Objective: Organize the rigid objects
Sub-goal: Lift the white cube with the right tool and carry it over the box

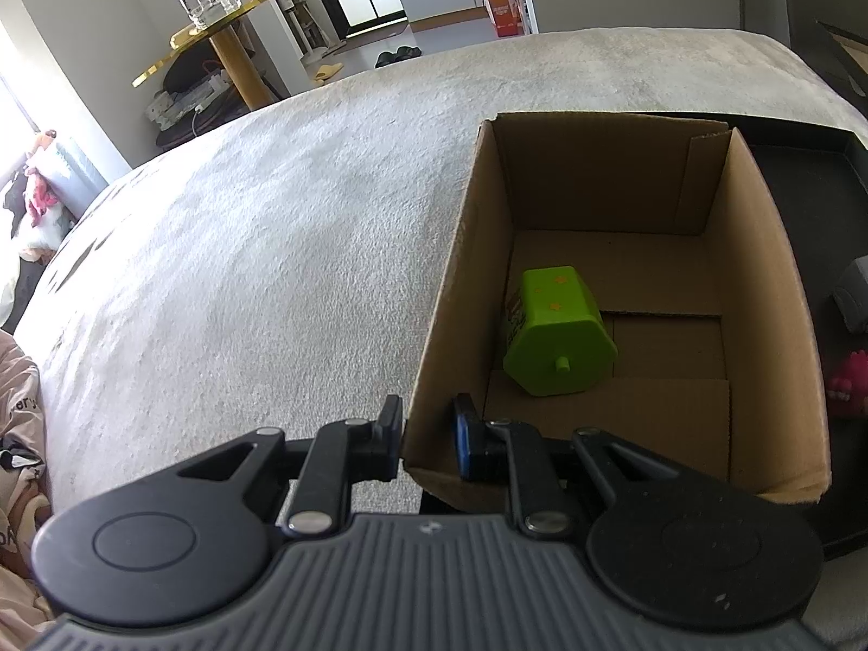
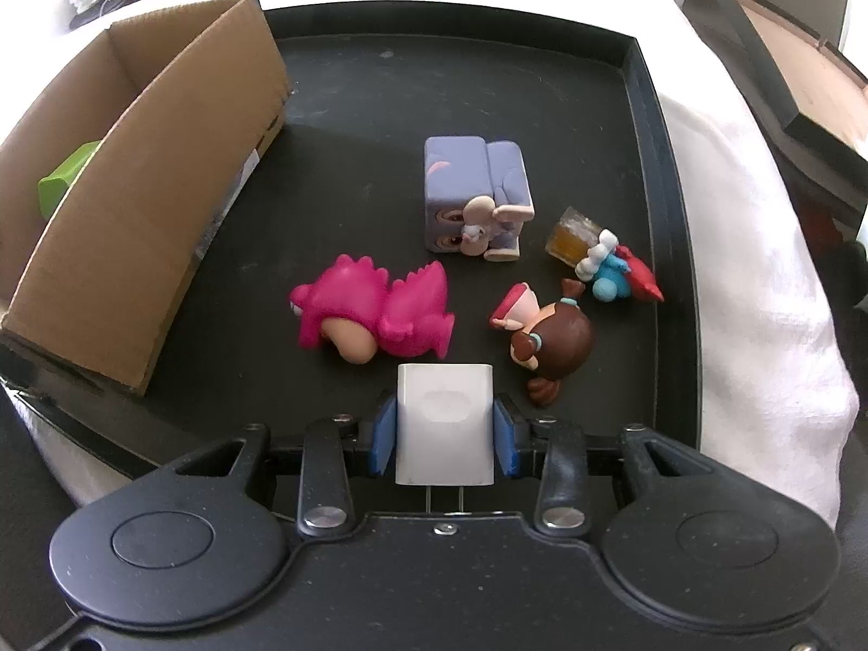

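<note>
Jaws: right gripper [image 2: 445, 428] clamps white charger [image 2: 445, 423], prongs toward camera, long axis forward | left gripper [image 1: 428, 434] pinches box wall [image 1: 439, 352]

We see a pale plush bed [image 1: 271, 206]; on it rest a cardboard box [image 1: 770, 293] and a black tray [image 2: 542, 81].

Four toy figures are lying on one black tray [image 2: 640, 125]: a pink dinosaur [image 2: 374, 314], a purple block figure [image 2: 472, 195], a brown-haired doll [image 2: 548, 336] and a small blue figure [image 2: 607, 266]. One cardboard box [image 1: 759, 293] is holding one green toy [image 1: 553, 336]. One white charger [image 2: 445, 423] is sitting between the pads.
</note>
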Action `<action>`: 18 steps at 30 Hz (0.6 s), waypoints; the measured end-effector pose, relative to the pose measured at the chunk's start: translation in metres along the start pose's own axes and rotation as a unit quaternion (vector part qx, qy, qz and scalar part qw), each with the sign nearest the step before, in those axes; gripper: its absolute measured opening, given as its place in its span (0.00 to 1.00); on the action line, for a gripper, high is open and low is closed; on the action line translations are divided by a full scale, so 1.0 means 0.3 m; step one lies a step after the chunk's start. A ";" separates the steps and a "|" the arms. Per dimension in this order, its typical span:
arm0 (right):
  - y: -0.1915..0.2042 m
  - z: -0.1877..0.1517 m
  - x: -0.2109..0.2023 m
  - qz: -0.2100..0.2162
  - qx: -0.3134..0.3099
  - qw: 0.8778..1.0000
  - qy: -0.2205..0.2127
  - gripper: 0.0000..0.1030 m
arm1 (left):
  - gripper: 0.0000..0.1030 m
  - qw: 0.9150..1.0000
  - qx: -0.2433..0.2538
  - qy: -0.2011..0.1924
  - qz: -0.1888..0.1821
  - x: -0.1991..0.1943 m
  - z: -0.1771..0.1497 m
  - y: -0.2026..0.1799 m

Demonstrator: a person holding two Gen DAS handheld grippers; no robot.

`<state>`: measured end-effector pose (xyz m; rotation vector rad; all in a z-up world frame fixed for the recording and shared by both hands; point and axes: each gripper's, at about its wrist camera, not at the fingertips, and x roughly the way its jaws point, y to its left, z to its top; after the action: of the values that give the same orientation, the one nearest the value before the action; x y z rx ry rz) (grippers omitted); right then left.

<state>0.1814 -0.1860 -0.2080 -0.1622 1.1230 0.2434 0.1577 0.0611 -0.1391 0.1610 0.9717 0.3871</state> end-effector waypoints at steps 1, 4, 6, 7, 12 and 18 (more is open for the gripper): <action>0.002 0.001 -0.006 -0.003 -0.003 1.000 -0.001 0.36 | 0.17 1.000 -0.002 0.000 -0.001 0.000 0.000 0.002; 0.004 0.008 -0.025 -0.009 -0.003 1.000 -0.002 0.36 | 0.17 1.000 -0.006 0.001 -0.003 0.005 0.002 0.007; 0.006 0.016 -0.046 -0.012 -0.003 1.000 -0.008 0.36 | 0.17 1.000 -0.009 0.001 -0.006 0.006 0.001 0.011; 0.007 0.020 -0.056 -0.014 -0.003 1.000 -0.012 0.36 | 0.17 1.000 -0.009 0.001 -0.006 0.006 0.000 0.011; 0.011 0.034 -0.098 -0.014 0.005 1.000 -0.028 0.36 | 0.17 1.000 -0.009 0.002 -0.008 0.008 0.000 0.012; 0.025 0.052 -0.142 -0.005 0.003 0.999 -0.040 0.36 | 0.17 1.000 -0.012 0.002 -0.007 0.006 0.001 0.009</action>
<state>0.1755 -0.1798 -0.1627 -0.1515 1.0437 0.2358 0.1582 0.0642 -0.1394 0.1313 0.9707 0.3861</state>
